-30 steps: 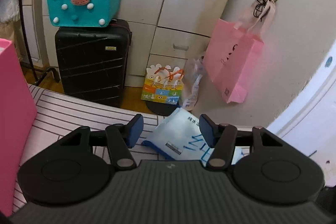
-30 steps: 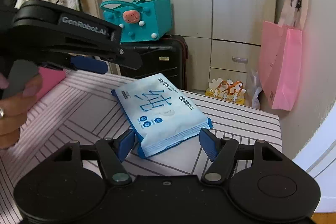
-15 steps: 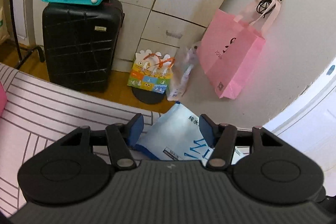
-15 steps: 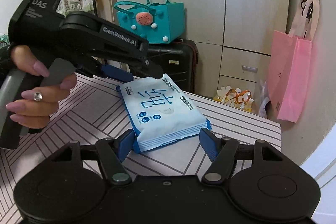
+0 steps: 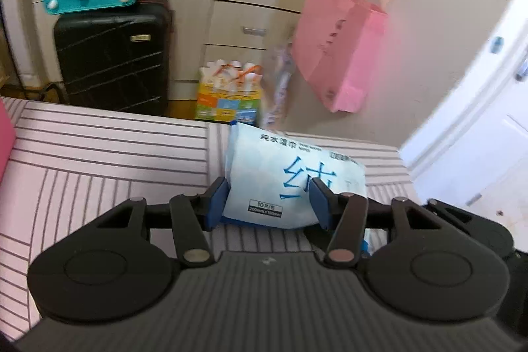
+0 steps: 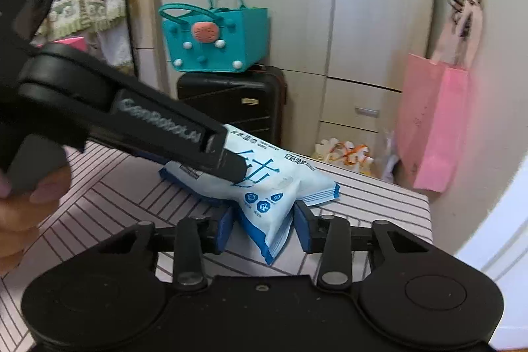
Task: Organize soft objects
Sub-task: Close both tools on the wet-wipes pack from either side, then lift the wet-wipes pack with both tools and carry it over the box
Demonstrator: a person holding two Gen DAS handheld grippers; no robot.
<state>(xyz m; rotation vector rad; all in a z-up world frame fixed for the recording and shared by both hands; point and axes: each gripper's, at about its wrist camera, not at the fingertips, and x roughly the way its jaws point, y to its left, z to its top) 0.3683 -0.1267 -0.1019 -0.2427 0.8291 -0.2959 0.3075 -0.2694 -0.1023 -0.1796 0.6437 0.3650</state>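
Blue-and-white wipes pack (image 6: pixel 280 187): crumpled, one end lifted off the striped table (image 6: pixel 99 207).
Right gripper (image 6: pixel 262 231): closing, both pads pinching the pack's near end.
Left gripper (image 5: pixel 269 203): closing around the other end.
Right view only: hand (image 6: pixel 19 203) on the left gripper's handle.

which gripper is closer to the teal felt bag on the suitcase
Left, by a little. The left gripper reaches in from the teal bag side and sits over the wipes pack; the right gripper closes on the pack's near corner, farther from the bag.
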